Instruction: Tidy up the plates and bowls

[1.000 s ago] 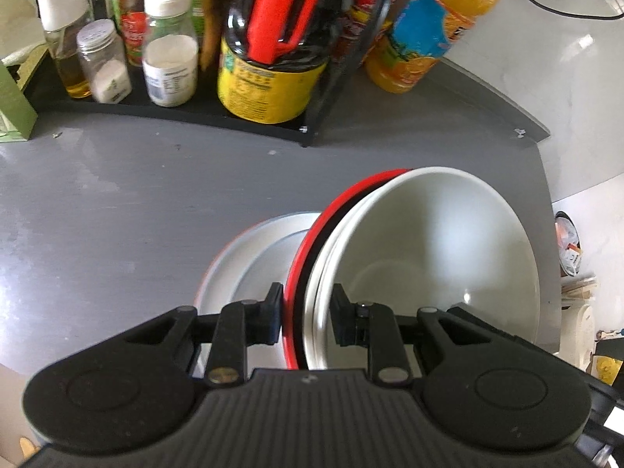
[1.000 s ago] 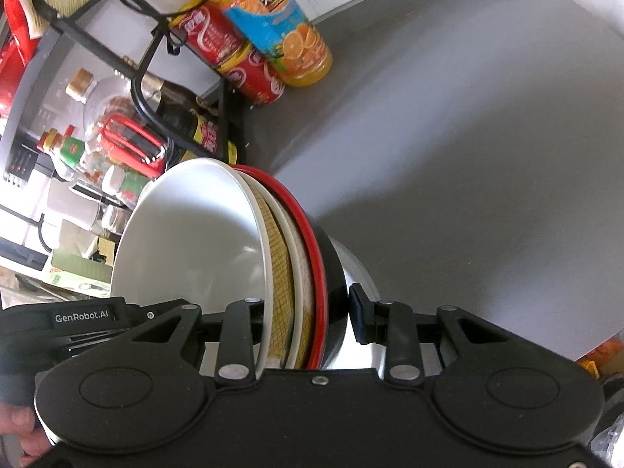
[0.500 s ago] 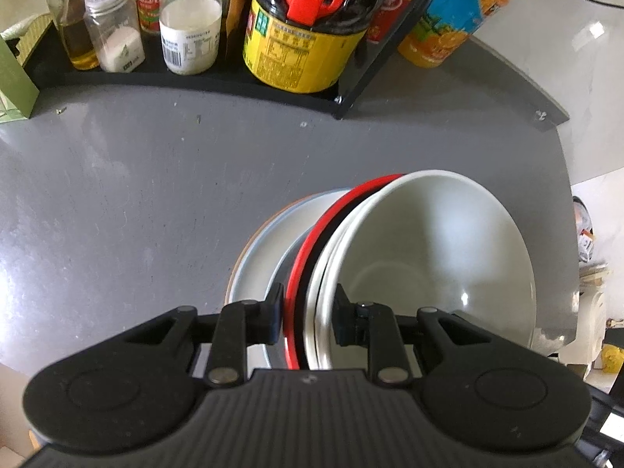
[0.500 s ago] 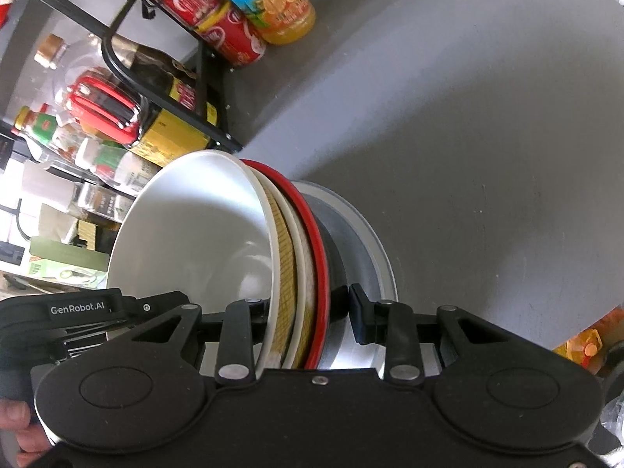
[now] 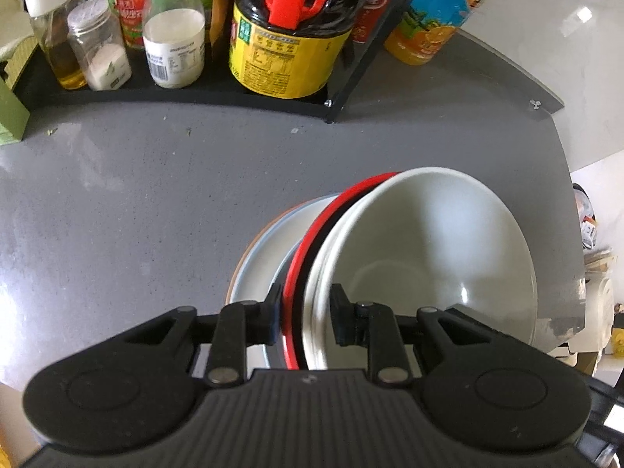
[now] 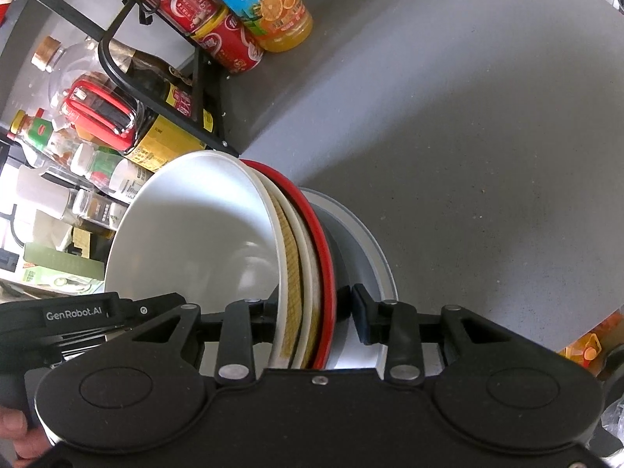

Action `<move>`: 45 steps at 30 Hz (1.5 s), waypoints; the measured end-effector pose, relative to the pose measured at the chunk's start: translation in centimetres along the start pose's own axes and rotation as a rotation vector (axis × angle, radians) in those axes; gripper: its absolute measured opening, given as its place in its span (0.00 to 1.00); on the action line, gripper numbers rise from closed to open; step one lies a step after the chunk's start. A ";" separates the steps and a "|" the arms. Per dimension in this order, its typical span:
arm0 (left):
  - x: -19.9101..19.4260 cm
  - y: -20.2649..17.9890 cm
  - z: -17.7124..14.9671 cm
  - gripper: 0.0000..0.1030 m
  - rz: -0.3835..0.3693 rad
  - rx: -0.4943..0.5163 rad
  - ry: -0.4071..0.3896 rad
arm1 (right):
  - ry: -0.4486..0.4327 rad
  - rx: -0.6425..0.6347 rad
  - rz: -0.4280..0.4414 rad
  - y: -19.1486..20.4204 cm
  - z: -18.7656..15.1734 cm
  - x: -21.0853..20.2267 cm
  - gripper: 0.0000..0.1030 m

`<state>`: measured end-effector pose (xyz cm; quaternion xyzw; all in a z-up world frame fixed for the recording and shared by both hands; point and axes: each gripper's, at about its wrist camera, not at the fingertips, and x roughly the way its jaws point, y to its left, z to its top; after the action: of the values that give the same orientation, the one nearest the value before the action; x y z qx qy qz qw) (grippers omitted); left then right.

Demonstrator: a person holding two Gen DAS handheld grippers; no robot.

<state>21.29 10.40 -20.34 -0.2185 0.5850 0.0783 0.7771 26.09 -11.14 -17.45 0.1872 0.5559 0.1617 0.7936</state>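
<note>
Grey countertop (image 5: 128,202), matte and speckled, curved far edge against a white wall; it carries everything noted below.

Stack of nested bowls (image 5: 425,249): white bowl innermost, cream bowl with a woven-pattern band (image 6: 290,257) next, red-rimmed black bowl (image 5: 312,234) outermost. The stack is tipped on edge, mouth facing sideways. Directly under and behind it lies a pale grey plate (image 5: 265,249) flat on the countertop; whether the stack's lower edge touches the plate cannot be told.

Left gripper (image 5: 304,314): jaws clenched across the stacked rims, one finger outside the red rim, the other inside the white bowl.

Right gripper (image 6: 312,314): one finger sits inside the white bowl against the wall. The other finger stands slightly off the red rim with a visible gap. Firm grasp cannot be told from this view. The left gripper's body and a bit of the person's hand show at the lower left of the right wrist view.

Surroundings: black wire rack (image 5: 273,97) at the back of the countertop, holding a large soy sauce jug with red handle (image 5: 288,31), seasoning jars (image 5: 173,39) and an oil bottle. Orange drink bottle (image 6: 273,7) and red cans (image 6: 210,23) stand beside the rack, well apart from the bowls.
</note>
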 end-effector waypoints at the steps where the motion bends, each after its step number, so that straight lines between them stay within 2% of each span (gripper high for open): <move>1: -0.1 0.0 0.0 0.23 -0.001 -0.002 -0.002 | -0.016 -0.006 0.002 0.1 0.0 -0.4 0.36; 2: -0.4 0.0 0.0 0.23 -0.002 -0.001 -0.010 | -0.033 -0.013 0.009 0.2 -0.1 -0.9 0.37; 4: -1.1 -0.4 0.1 0.25 0.005 0.017 -0.033 | -0.066 -0.022 0.021 0.4 -0.1 -1.8 0.47; 7: -2.0 -0.9 0.3 0.33 0.019 0.049 -0.051 | -0.109 -0.036 0.001 0.9 -0.2 -2.8 0.57; 11: -3.2 -1.5 0.1 0.50 0.039 0.086 -0.087 | -0.144 -0.063 -0.021 1.0 -0.5 -3.8 0.58; 14: -4.0 -2.2 -0.2 0.57 0.045 0.133 -0.111 | -0.159 -0.042 -0.052 0.6 -0.5 -4.4 0.58; 21: -5.3 -3.4 -1.1 0.73 0.023 0.185 -0.127 | -0.216 -0.052 -0.098 0.0 -1.8 -6.8 0.75; 26: -6.5 -3.9 -2.2 0.75 0.029 0.182 -0.152 | -0.247 -0.051 -0.083 -0.3 -2.7 -8.2 0.81; 27: -6.7 -4.2 -2.4 0.76 0.033 0.183 -0.152 | -0.252 -0.049 -0.080 -0.5 -2.9 -8.4 0.84; 28: -6.9 -4.3 -2.6 0.76 0.040 0.187 -0.155 | -0.262 -0.045 -0.077 -0.8 -3.1 -8.9 0.91; 31: -7.5 -4.8 -3.4 0.78 0.050 0.191 -0.166 | -0.291 -0.051 -0.071 -1.6 -3.9 -10.2 0.99; 35: -8.7 -5.5 -4.9 0.79 0.064 0.190 -0.190 | -0.290 -0.071 -0.106 -3.2 -5.1 -12.2 1.00; 45: -12.0 -7.7 -10.2 0.83 0.054 0.177 -0.245 | -0.354 -0.056 -0.113 -7.1 -9.0 -18.2 1.00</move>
<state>11.62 0.77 -9.34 -0.1221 0.4962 0.0731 0.8565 11.94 -24.79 -8.75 0.1589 0.4123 0.0967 0.8918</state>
